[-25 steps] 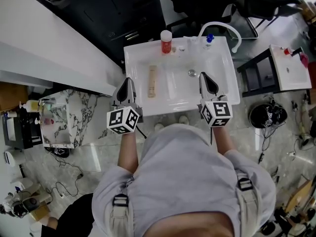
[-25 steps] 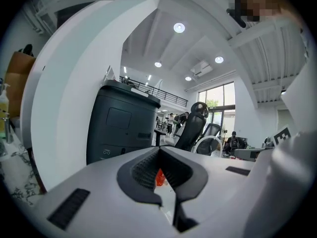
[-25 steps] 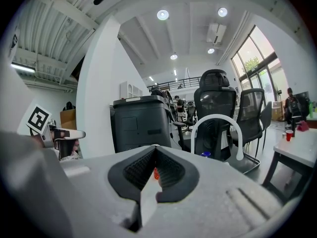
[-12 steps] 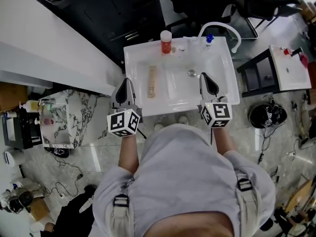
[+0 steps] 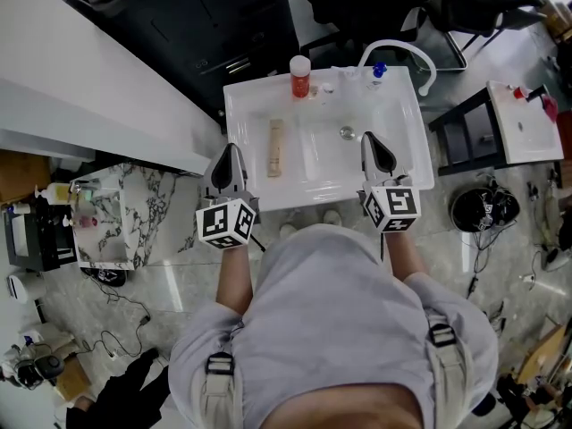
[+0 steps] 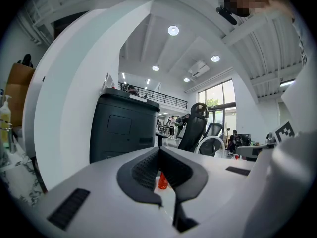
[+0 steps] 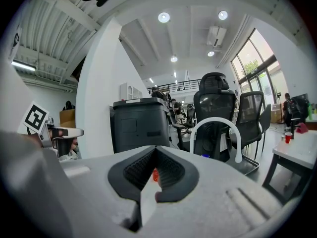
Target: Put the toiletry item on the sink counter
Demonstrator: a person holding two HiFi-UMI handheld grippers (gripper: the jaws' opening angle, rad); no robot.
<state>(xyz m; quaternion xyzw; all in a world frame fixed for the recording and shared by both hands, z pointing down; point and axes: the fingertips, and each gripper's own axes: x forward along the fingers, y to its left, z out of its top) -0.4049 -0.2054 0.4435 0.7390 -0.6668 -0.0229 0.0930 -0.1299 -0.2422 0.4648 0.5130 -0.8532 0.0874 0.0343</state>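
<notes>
A white sink [image 5: 413, 179] stands in front of me. A flat beige oblong item [image 5: 275, 147] lies in the left part of its basin. On the back ledge stands a red bottle with a white cap [image 5: 300, 76], which also shows past the jaws as the red bottle [image 6: 162, 181] and the red bottle [image 7: 155, 175]. My left gripper [image 5: 231, 149] hovers at the sink's front left corner, shut and empty, its jaws [image 6: 159, 150] meeting. My right gripper [image 5: 368, 138] is over the front right rim, shut and empty, tips together [image 7: 156, 149].
A white arched faucet [image 5: 399, 54] and a small blue-capped item [image 5: 380, 69] stand at the sink's back right, with the drain [image 5: 347, 132] in the basin. A black cabinet [image 5: 228, 21] stands behind, a marble-topped stand [image 5: 125, 208] to the left, and a second white basin [image 5: 527, 123] to the right.
Both grippers stay almost still; the left one has drifted very slightly. A person in black at the lower left has shifted.
</notes>
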